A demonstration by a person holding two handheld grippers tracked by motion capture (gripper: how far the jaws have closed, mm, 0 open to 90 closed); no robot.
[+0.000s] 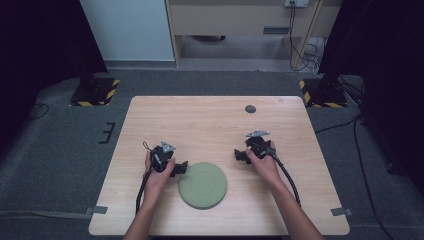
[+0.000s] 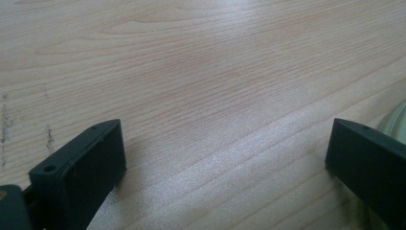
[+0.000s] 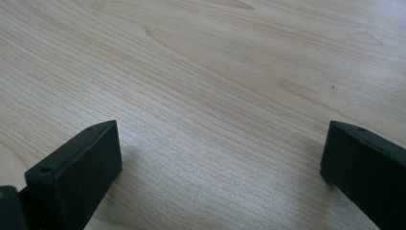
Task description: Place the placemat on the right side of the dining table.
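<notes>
Holding a gripper in each hand, I am keeping both low over the table (image 1: 210,120), with one green plate (image 1: 202,184) lying flat near the front edge between my forearms. The left gripper (image 1: 181,168) is sitting just beside the plate's left rim, and its jaws are standing wide apart with nothing between them; in the left gripper view, a pale sliver of the plate (image 2: 395,123) is peeking from behind the right-hand jaw. I judge I am lining this one up to take the plate by its rim. The right gripper (image 1: 240,155) is hovering apart from the plate, up and to its right, jaws likewise spread wide and empty over bare wood, probably waiting its turn. Counting: one plate, two grippers, two cables trailing back along my arms, and one small dark disc (image 1: 250,108) set near the table's far edge.
</notes>
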